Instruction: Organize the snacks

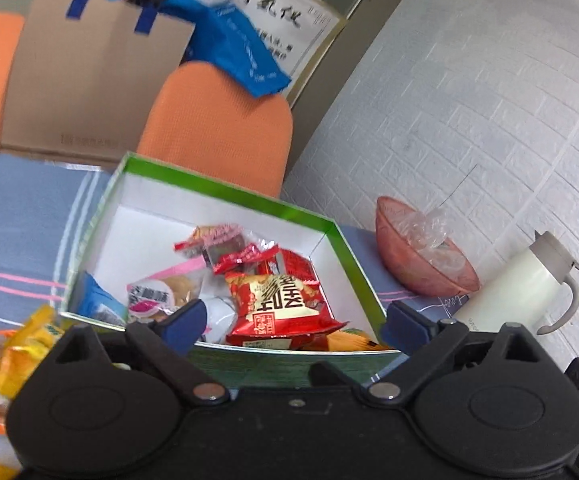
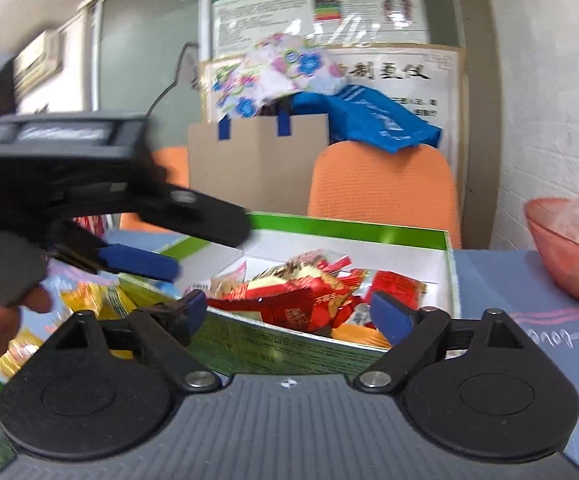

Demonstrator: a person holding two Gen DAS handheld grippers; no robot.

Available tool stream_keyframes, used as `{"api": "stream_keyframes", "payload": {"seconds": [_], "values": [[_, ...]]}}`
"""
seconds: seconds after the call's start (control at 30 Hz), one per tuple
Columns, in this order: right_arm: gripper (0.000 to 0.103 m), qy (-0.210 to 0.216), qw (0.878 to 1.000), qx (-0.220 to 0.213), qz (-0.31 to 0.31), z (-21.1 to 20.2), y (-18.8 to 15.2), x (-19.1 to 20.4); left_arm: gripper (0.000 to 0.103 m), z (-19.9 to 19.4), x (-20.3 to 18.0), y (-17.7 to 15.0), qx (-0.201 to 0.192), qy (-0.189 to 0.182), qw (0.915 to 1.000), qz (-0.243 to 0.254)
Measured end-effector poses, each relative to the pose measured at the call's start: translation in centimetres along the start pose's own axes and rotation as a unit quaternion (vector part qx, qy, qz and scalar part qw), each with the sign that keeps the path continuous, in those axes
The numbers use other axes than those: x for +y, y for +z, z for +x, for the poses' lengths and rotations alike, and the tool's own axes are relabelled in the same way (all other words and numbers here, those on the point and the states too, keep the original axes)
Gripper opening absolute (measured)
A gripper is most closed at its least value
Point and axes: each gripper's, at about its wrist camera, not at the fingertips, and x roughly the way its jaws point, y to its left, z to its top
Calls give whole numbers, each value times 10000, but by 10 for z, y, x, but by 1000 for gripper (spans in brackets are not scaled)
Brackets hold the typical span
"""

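Jaws: left gripper [image 1: 291, 322] and right gripper [image 2: 287, 314] both spread wide, holding nothing
Box [image 1: 225, 190]: mid-frame, collecting red snack packets [image 1: 285, 300]; yellow packets [image 1: 29, 344] lower left, likely awaiting sorting

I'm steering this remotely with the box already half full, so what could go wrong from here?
1. The left gripper hangs close beside the right gripper at the green box; they could collide.
2. The red snack bag sits heaped near the box's front wall; another drop might spill it.
3. The pink bowl and white jug stand close by and could be knocked.
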Motion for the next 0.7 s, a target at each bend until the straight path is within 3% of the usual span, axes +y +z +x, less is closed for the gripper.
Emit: {"api": "stream_keyframes", "payload": {"seconds": [0.2, 0.37, 0.47, 0.63, 0.7], "values": [[103, 23, 9940, 337, 1045, -38, 3, -4, 103, -69, -22, -21, -263, 117, 9989, 370], [103, 427, 9812, 539, 1802, -60, -16, 0, 103, -104, -19, -54, -255, 227, 9987, 389], [103, 594, 9802, 555, 1803, -63, -28, 6, 103, -102, -15, -65, -57, 167, 9992, 365], [103, 195, 9769, 1065, 1845, -53, -37, 13, 103, -77, -11, -74, 274, -66, 9992, 278], [103, 309, 9780, 949, 1831, -55, -42, 13, 103, -62, -11, -76, 413, -38, 9986, 319]]}}
